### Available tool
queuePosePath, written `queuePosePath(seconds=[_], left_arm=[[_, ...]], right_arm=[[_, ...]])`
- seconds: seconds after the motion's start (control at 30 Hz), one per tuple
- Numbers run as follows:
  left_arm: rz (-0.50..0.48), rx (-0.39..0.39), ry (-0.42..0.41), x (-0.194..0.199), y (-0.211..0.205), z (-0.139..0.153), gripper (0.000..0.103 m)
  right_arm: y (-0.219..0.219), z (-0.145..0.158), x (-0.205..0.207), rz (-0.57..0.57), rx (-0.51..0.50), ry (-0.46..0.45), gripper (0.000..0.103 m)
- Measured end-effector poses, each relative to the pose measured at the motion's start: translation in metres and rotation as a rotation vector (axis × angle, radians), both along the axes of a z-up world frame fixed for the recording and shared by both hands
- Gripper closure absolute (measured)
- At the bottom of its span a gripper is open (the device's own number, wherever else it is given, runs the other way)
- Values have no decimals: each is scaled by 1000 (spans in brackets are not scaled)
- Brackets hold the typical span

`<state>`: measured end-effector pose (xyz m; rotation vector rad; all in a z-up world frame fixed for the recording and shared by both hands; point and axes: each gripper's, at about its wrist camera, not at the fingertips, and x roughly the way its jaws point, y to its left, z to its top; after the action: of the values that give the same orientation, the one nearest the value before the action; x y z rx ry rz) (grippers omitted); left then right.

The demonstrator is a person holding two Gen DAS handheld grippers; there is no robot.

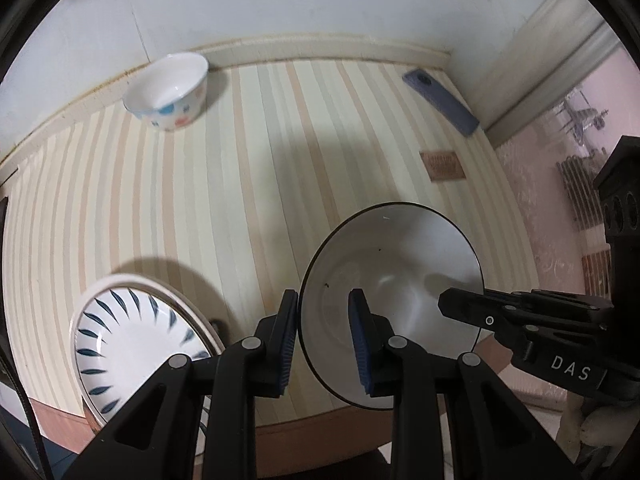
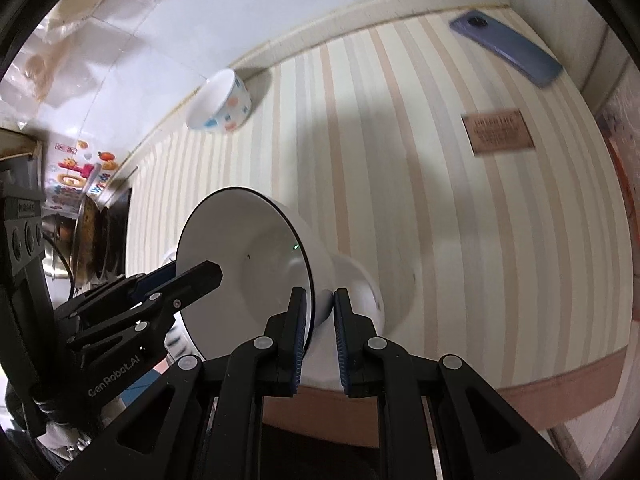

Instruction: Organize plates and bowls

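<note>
White, dark-rimmed bowl (image 1: 394, 280) hangs tilted above the striped table (image 1: 280, 168), its rim pinched by both the left gripper (image 1: 325, 338) and right gripper (image 2: 319, 336) (opposite sides); the leaf-patterned plate (image 1: 132, 344) lies left of the bowl.

A table under a striped cloth (image 1: 280, 152) of cream and tan bands fills the middle of both views. A pale wall (image 1: 280, 8) runs across the top, met by a cream ledge (image 1: 320, 46). At the upper right of the cloth lies a blue phone (image 2: 506, 46), with a brown label (image 2: 498, 132) below it. Pink wallpaper (image 1: 532, 208) shows at the right edge, colourful stickers (image 2: 76, 176) at the left.
</note>
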<state>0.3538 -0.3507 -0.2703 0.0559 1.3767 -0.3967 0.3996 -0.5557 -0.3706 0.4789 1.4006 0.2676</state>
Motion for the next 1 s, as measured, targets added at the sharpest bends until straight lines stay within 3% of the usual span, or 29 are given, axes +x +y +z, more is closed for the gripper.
queuePosePath(seconds=[0.6,1.0], left_arm=[[-52,91,37,-12,-12,-41,80],[-50,115,52,-15,-16,-55,80]], right_arm=[[-1,-43,-5,-12,-14,86,88],[7,-44,0,12,-60,93,87]])
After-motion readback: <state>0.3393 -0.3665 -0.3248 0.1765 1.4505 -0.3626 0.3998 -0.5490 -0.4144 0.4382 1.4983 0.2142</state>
